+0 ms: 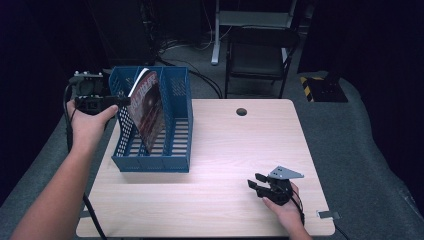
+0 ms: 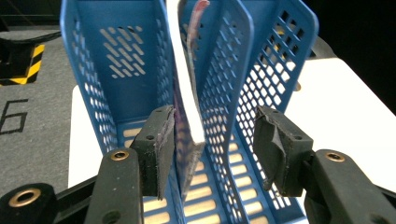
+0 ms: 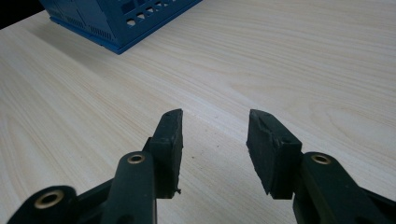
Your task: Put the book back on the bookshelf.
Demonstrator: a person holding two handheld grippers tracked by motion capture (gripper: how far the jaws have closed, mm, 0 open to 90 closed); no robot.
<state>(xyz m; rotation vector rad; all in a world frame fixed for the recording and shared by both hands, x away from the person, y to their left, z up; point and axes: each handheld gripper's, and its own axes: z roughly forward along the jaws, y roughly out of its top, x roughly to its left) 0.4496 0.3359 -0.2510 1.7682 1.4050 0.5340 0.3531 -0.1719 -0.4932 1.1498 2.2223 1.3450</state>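
A blue slotted file rack [image 1: 150,163] stands on the left part of the light wooden table [image 1: 240,150]. A thin magazine with a dark red cover [image 1: 149,107] leans tilted in one of its slots, its top sticking out above the rim. My left gripper [image 1: 125,100] is held at the rack's upper left, pointing into it. In the left gripper view the jaws [image 2: 212,135] stand open, with the magazine's white edge [image 2: 187,93] between them, close to the left pad. My right gripper [image 1: 254,181] rests low at the table's front right, open [image 3: 214,126] over bare wood.
A dark chair [image 1: 260,50] stands behind the table. A round cable hole [image 1: 241,111] sits near the far edge. A small metal clip [image 1: 327,215] is at the front right corner. The rack's corner [image 3: 116,18] lies well ahead of my right gripper.
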